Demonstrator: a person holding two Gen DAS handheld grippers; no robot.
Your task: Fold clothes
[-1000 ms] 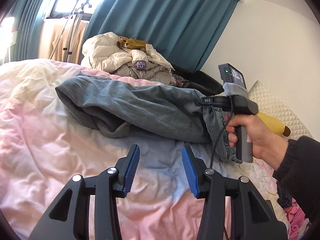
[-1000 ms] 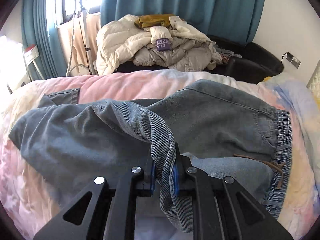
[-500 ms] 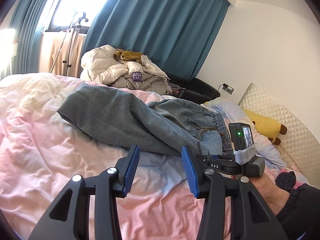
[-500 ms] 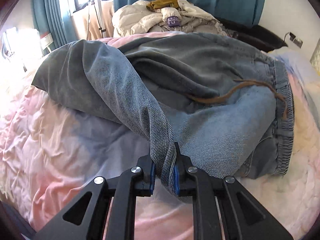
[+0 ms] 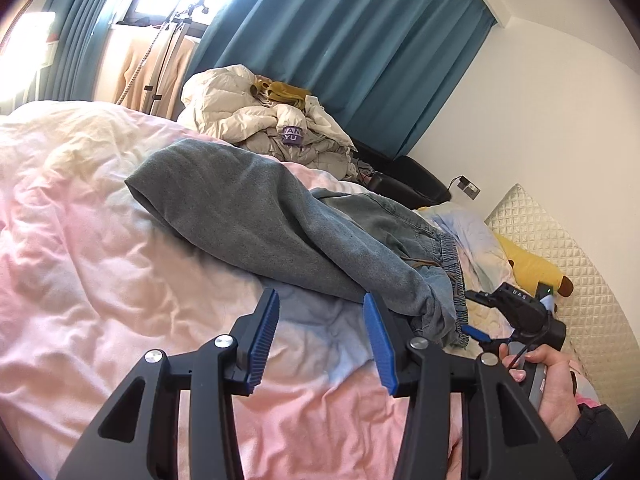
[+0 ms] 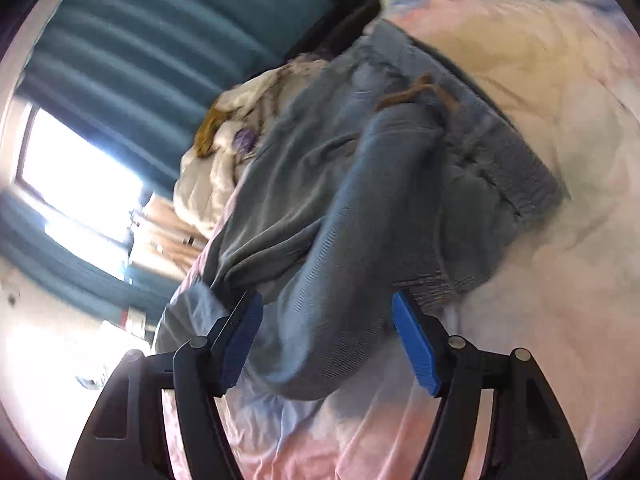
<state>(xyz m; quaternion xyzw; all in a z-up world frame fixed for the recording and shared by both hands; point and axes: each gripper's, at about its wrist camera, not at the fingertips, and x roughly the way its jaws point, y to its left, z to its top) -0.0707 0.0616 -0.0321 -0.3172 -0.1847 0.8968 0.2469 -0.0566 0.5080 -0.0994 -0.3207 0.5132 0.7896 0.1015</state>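
Observation:
Blue-grey jeans (image 5: 280, 220) lie folded over on the pink bed cover (image 5: 80, 280), one leg doubled across toward the waistband. My left gripper (image 5: 320, 340) hovers open just in front of them, nothing between its blue pads. In the left wrist view my right gripper (image 5: 476, 334) sits at the jeans' near right end in a person's hand (image 5: 556, 384). In the blurred, rolled right wrist view my right gripper (image 6: 328, 340) has its jaws opening. The folded jeans leg (image 6: 340, 240) lies between the pads without being pressed.
A heap of cream jackets (image 5: 272, 120) sits behind the bed before teal curtains (image 5: 360, 60). A yellow plush toy (image 5: 532, 268) and a quilted cream pillow (image 5: 560, 248) lie at the right. A stand (image 5: 168, 40) rises by the bright window.
My right gripper carried the jeans leg down and to the right, rolled over, and its jaws let go of the denim. My left gripper stayed put and open.

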